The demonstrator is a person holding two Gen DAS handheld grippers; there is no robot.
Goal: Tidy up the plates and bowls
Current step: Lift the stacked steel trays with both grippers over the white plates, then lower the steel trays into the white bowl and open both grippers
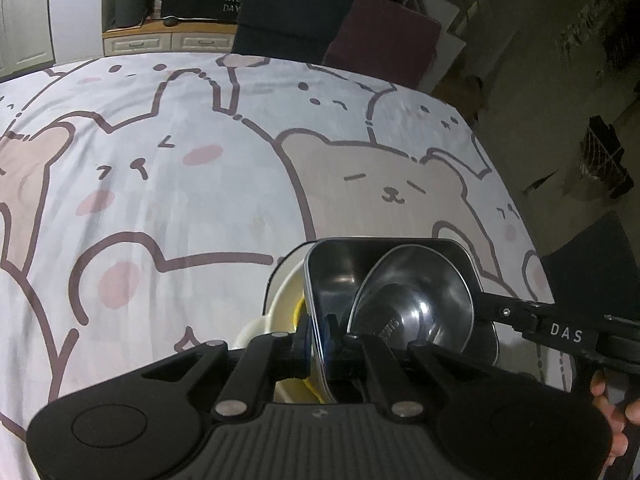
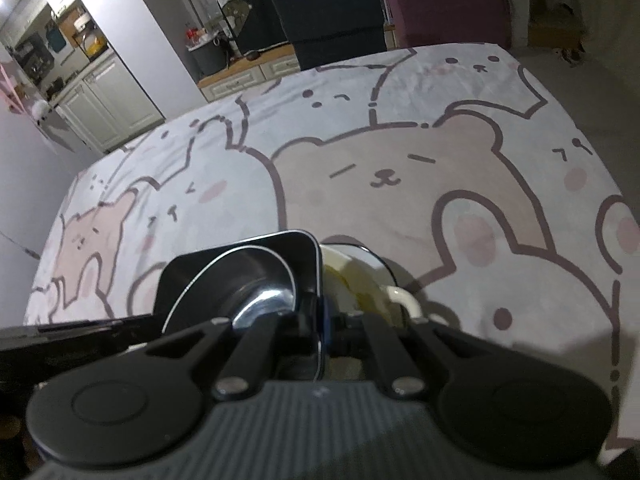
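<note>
My left tongs [image 1: 318, 336] are pinched on the near wall of a rectangular stainless steel tray [image 1: 340, 268], lower centre of the frame; my right tongs [image 2: 320, 332] clamp the same tray's wall from the opposite side. A round steel bowl [image 1: 416, 300] sits inside it, and a cream ceramic dish with a handle [image 2: 356, 280] lies just beneath, over the bear-print cloth on the desk [image 1: 180, 180]. I judge the steel stiff, light and slippery, so thin rims are my best hold. Both hands reach in low, facing each other.
</note>
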